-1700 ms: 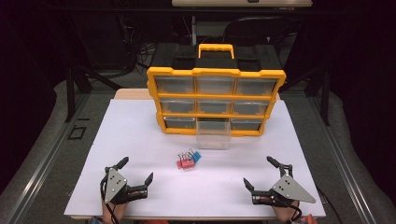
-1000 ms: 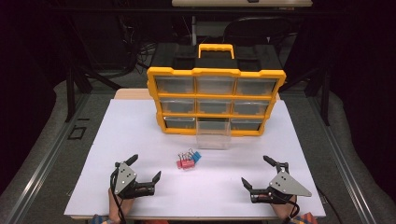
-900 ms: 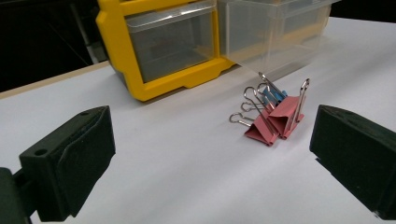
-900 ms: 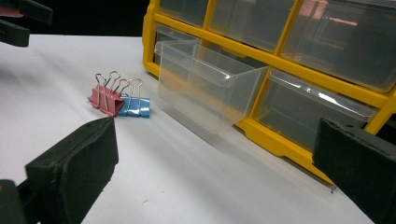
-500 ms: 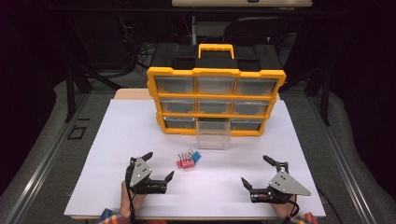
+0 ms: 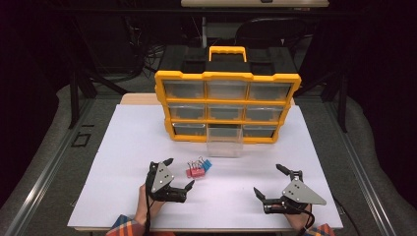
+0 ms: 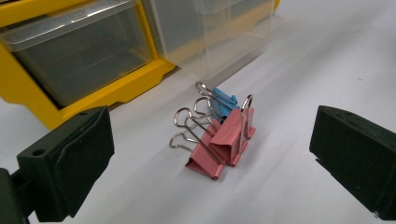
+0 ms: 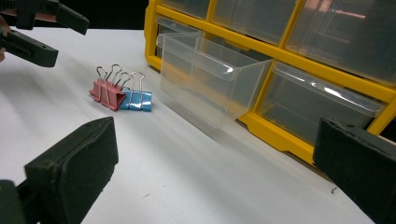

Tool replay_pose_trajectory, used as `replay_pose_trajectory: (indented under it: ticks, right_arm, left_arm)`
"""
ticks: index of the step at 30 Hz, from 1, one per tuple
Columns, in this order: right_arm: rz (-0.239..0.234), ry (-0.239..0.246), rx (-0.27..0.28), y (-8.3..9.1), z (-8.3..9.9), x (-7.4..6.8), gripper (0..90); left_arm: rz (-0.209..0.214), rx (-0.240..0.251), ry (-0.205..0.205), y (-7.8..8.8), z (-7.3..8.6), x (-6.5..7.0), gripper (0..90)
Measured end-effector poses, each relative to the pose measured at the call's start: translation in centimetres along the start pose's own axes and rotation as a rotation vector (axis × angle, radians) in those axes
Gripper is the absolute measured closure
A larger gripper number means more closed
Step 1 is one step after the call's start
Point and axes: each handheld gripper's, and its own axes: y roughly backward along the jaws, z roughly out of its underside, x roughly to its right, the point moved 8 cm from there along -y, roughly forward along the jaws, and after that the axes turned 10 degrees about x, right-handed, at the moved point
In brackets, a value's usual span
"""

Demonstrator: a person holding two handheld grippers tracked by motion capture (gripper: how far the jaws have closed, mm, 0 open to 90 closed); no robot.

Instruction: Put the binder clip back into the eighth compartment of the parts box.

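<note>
The binder clips, two pink and one blue, lay bunched on the white table, just at six o'clock of the pulled-out clear drawer of the yellow organizer. Nothing was gripped yet, so I judged the picking and dropping into that drawer all remained. My left gripper sat at eight o'clock of the clips, jaws spread wide; since the earlier frames it had slid in from the table's left. My right gripper waited at four o'clock, also spread, barely shifted.
</note>
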Motion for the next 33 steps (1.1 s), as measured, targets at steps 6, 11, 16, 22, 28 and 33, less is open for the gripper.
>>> replay_pose_trajectory:
  ticks: [6,11,16,22,28,33]
  right_arm:
    - [-0.005,-0.006,-0.015,-0.2,0.2,-0.1,0.0]
    - [-0.005,-0.007,-0.022,0.0,0.3,0.1,0.0]
    - [-0.009,-0.01,-0.033,-0.3,0.5,0.1,0.0]
    - [-0.013,-0.014,-0.039,-0.3,0.6,0.2,0.0]
    - [-0.023,-0.009,-0.042,-0.4,0.6,0.0,0.0]
    - [-0.025,-0.013,-0.055,-0.5,0.9,0.0,0.0]
  left_arm:
    - [0.042,-0.023,-0.033,-1.0,-0.2,0.9,2.3]
    - [0.082,-0.04,-0.052,-1.7,-0.1,1.6,15.0]
    - [0.121,-0.064,-0.058,-2.3,0.0,2.1,22.9]
    - [0.135,-0.074,-0.048,-2.9,0.1,2.0,33.7]
    - [0.158,-0.097,-0.046,-3.4,0.2,1.9,50.2]
    - [0.186,-0.11,-0.03,-3.7,0.5,1.8,59.5]
